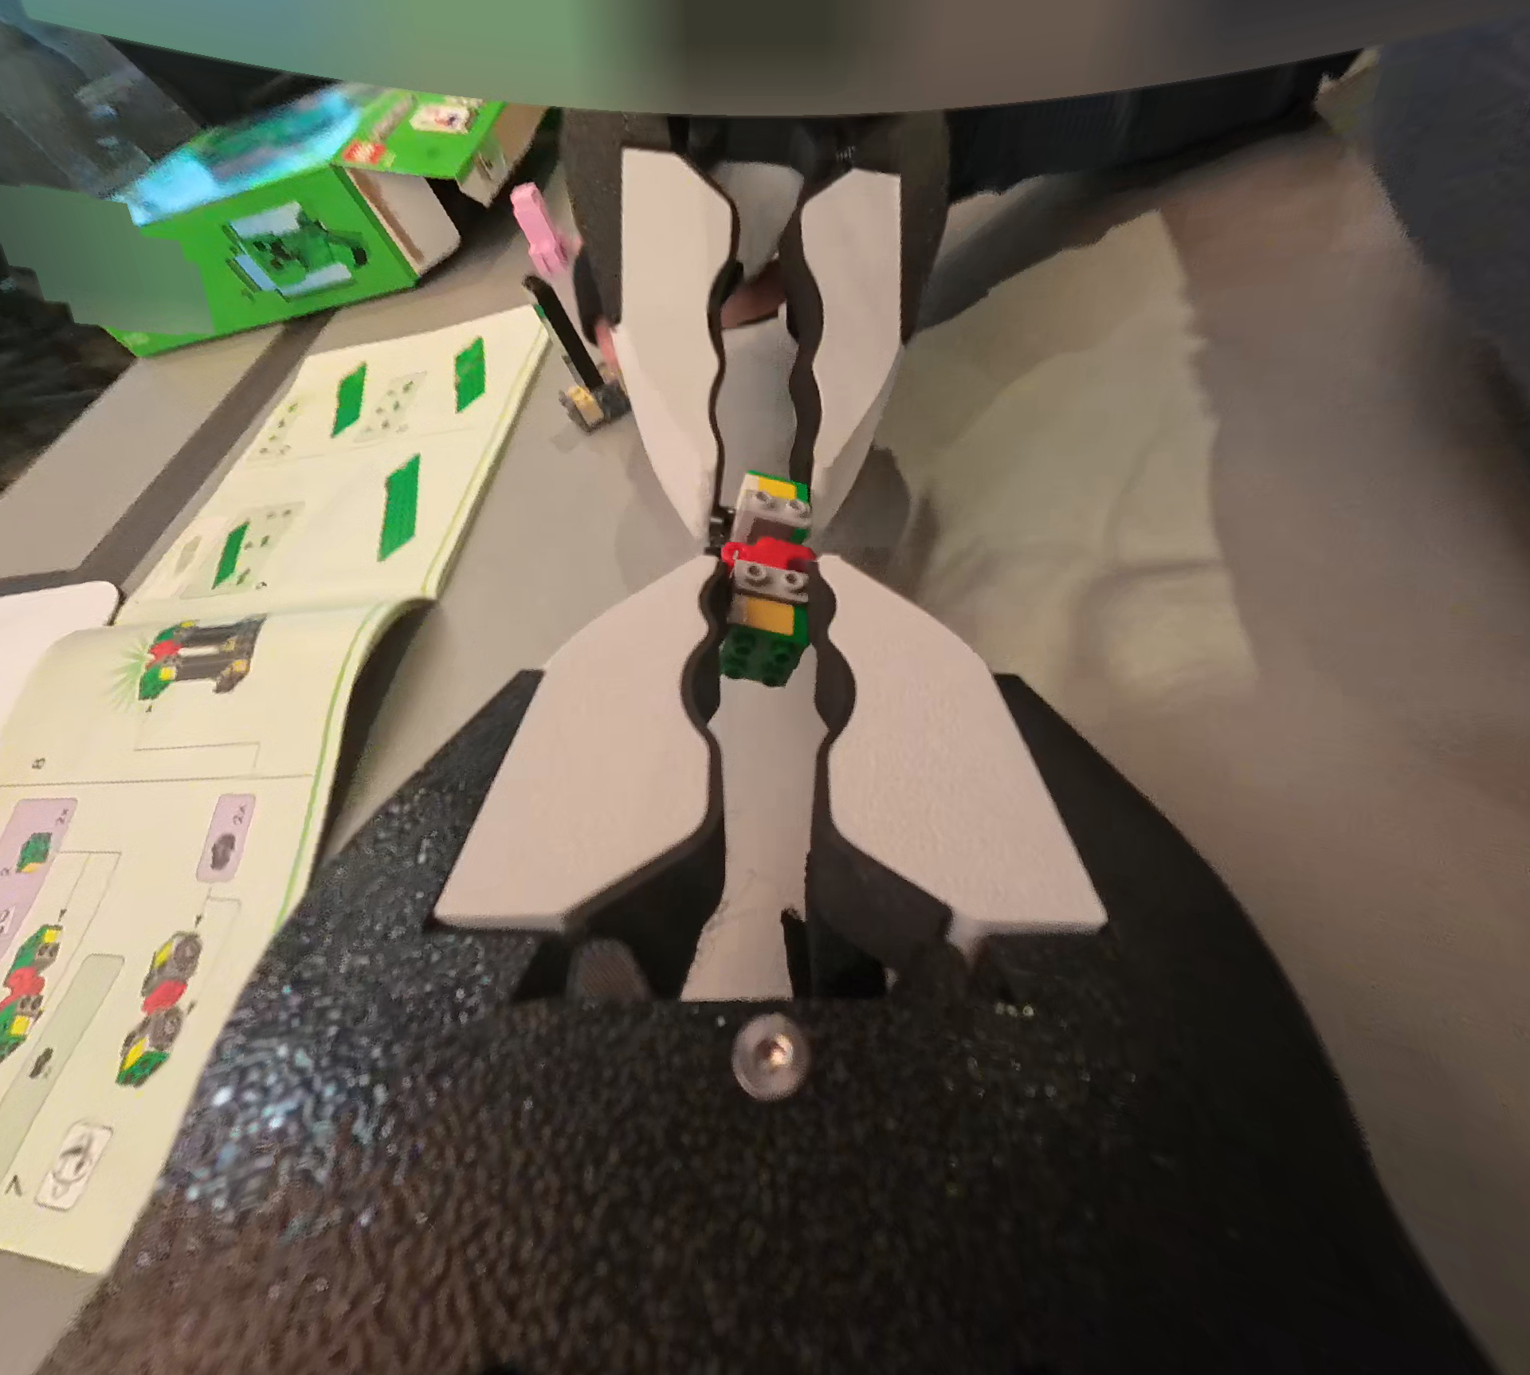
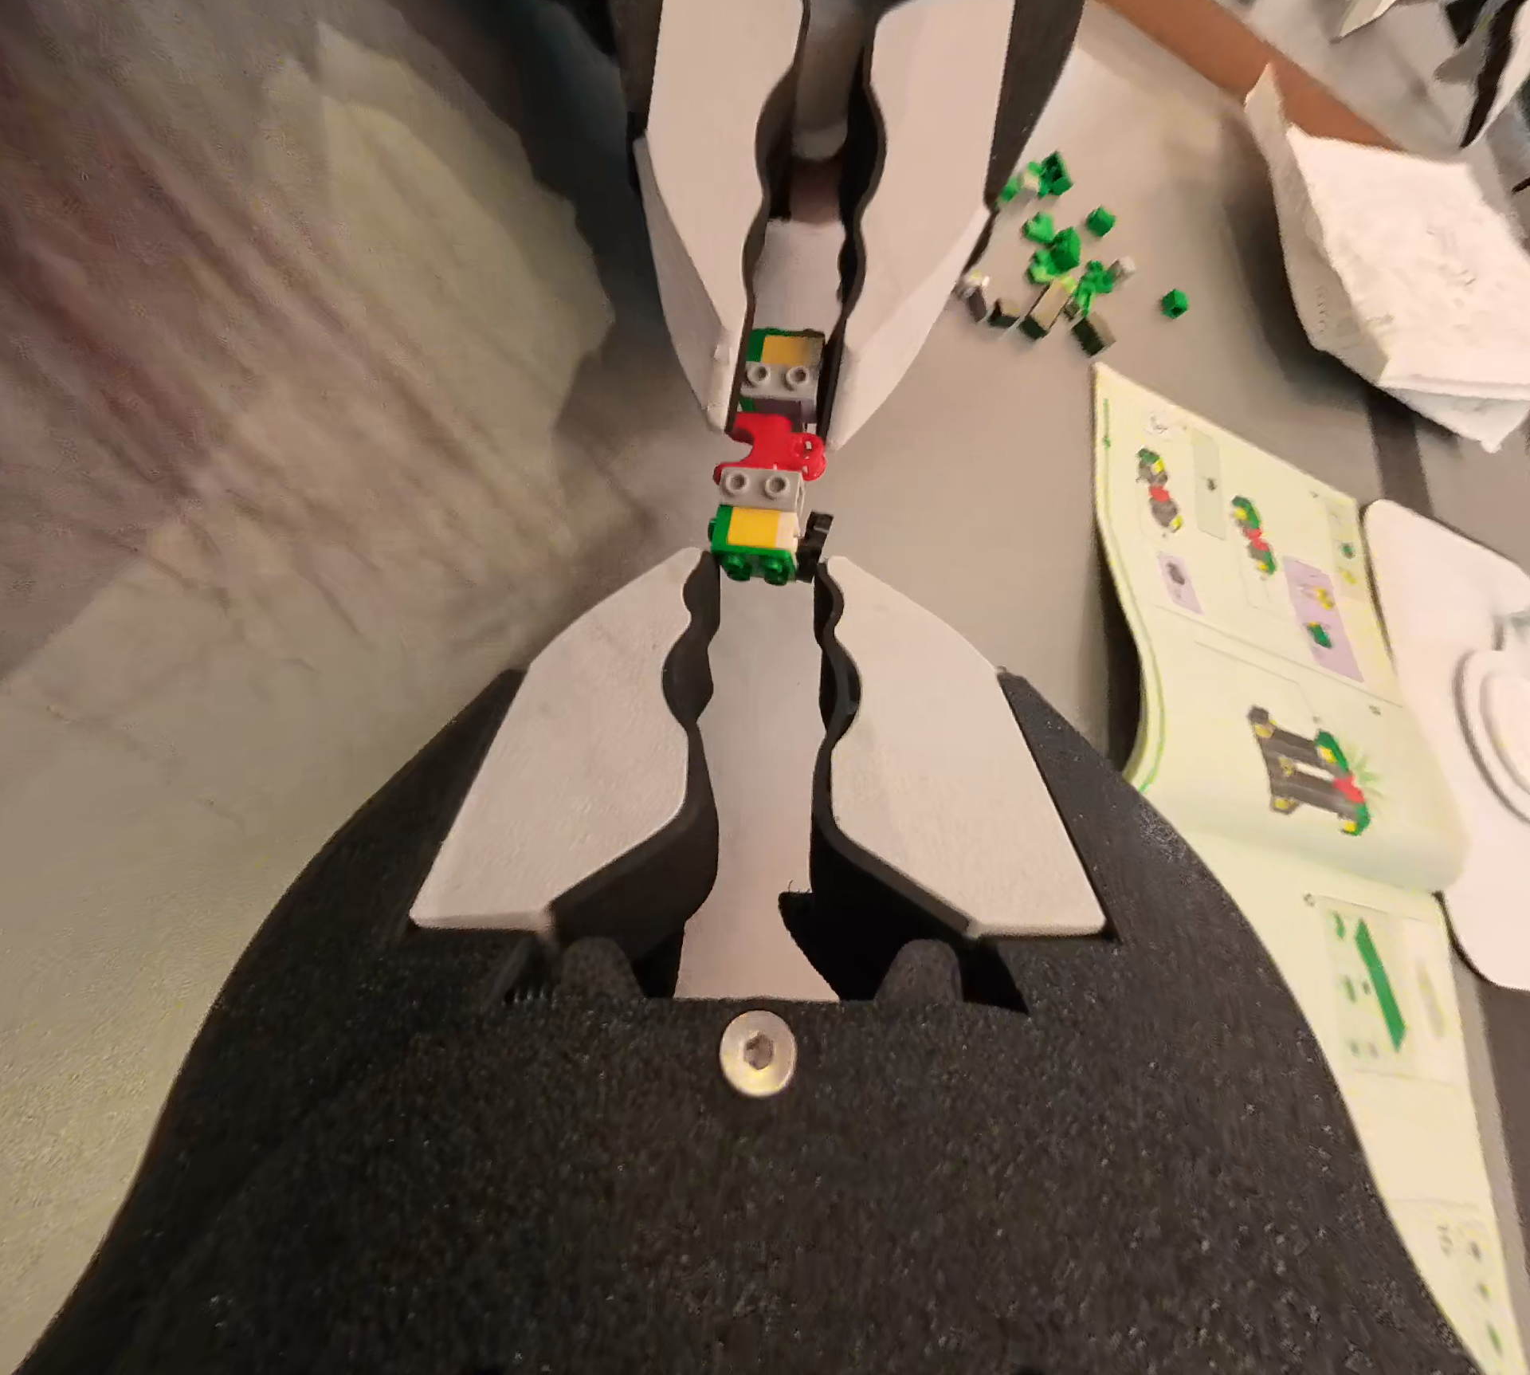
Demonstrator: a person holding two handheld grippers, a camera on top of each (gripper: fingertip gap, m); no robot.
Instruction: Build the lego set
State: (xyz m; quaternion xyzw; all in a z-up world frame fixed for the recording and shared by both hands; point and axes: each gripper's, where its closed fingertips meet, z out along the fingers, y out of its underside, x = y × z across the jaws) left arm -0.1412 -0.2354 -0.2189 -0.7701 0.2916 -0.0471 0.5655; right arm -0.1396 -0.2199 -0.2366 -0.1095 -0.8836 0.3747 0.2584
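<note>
between the two tool tips, held above the tabletop: lego sub-assembly. left tool pinches one green-yellow end, right tool pinches the other. step looks like seating the red joint; next: press ends together, aligned.

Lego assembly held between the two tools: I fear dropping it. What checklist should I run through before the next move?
1. Left tool grips the lego assembly: ok, one green-and-yellow end sits between its fingers.
2. Right tool grips firmly: cannot tell, only its tips meet the other green end, which looks like a shallow hold.
3. Red connector joins both halves: ok, though the near half sits slightly skewed.
4. Black piece on the side is seated: cannot tell.
5. Instruction booklet lies open on the table: ok.
6. Loose bricks lie in sight: ok, piled beyond the booklet.
</note>
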